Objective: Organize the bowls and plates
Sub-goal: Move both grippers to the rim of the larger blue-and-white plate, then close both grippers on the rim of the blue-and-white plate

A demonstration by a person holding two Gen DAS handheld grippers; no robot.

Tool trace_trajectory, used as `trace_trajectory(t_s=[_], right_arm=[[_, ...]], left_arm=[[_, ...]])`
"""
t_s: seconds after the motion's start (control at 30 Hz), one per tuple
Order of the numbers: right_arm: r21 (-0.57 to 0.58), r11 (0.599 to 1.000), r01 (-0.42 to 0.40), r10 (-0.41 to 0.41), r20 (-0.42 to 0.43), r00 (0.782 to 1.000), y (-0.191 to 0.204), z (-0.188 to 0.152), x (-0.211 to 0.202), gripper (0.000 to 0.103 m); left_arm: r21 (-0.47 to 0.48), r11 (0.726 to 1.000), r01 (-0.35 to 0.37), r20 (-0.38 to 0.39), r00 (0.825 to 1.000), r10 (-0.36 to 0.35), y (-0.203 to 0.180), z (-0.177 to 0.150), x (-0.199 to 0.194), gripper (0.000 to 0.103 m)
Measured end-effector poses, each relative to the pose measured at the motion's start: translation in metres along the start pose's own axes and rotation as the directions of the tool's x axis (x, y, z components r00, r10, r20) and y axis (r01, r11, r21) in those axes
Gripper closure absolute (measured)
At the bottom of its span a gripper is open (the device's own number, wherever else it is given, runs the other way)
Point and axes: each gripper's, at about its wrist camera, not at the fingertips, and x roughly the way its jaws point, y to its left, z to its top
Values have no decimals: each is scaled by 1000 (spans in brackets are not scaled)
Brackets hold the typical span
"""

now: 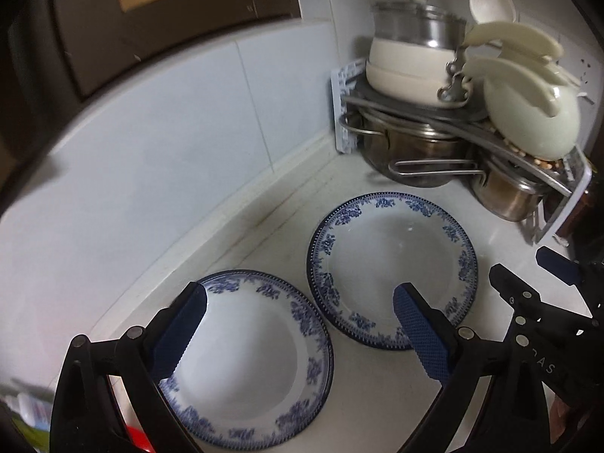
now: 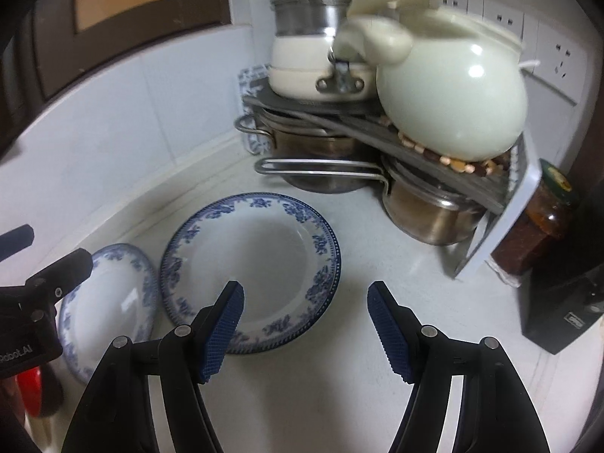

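Two white plates with blue floral rims lie side by side on the white counter. The nearer, left plate (image 1: pixel 245 370) (image 2: pixel 109 309) lies under my left gripper (image 1: pixel 300 304), which is open and empty above it. The farther, right plate (image 1: pixel 392 268) (image 2: pixel 253 268) lies in front of my right gripper (image 2: pixel 305 294), which is open and empty, its left finger over the plate's near rim. The right gripper also shows at the right edge of the left wrist view (image 1: pixel 528 283), and the left gripper at the left edge of the right wrist view (image 2: pixel 45 271).
A corner rack (image 2: pixel 490 234) holds steel pots (image 2: pixel 426 215), a cream kettle (image 2: pixel 453 94) and a white lidded pot (image 2: pixel 313 68). A sauce jar (image 2: pixel 543 219) and a black box (image 2: pixel 566 302) stand at right. The tiled wall (image 1: pixel 151 143) runs along the left.
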Motion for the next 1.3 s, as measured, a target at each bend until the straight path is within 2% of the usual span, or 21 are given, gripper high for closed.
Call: trace_trajectory(t_s=[0.2, 0.4, 0.47, 0.57, 0.73, 0.8, 0.9, 0.97, 1.13, 1.3], right_arm=[[41, 999, 25, -24, -22, 999, -3, 8, 36, 34], [73, 996, 51, -47, -59, 997, -2, 15, 72, 34], [86, 995, 59, -53, -72, 996, -3, 16, 83, 34], [105, 992, 66, -57, -89, 994, -5, 16, 97, 34], [128, 989, 78, -63, -112, 992, -6, 15, 112, 35], [128, 988, 83, -68, -118, 991, -6, 14, 116, 35], [133, 987, 88, -70, -131, 989, -10, 11, 123, 36], [141, 986, 88, -68, -140, 988, -12, 10, 127, 40], [163, 984, 73, -47, -159, 986, -15, 9, 134, 48], [157, 985, 72, -46, -164, 985, -16, 8, 138, 57]], left_arm=[[25, 999, 27, -73, 997, -25, 1, 13, 51, 6], [33, 996, 87, -139, 987, -81, 0, 25, 96, 11], [40, 994, 102, -161, 982, -95, -2, 27, 110, 16], [35, 992, 119, -192, 975, -110, -3, 28, 127, 24], [12, 986, 165, -226, 961, -159, -5, 26, 147, 30], [14, 986, 165, -237, 959, -157, -5, 25, 152, 34], [15, 986, 168, -234, 959, -160, -6, 23, 154, 35], [12, 985, 170, -232, 959, -163, -7, 23, 155, 35], [-7, 982, 190, -251, 950, -186, -9, 24, 166, 45], [6, 984, 178, -249, 953, -171, -13, 24, 171, 49]])
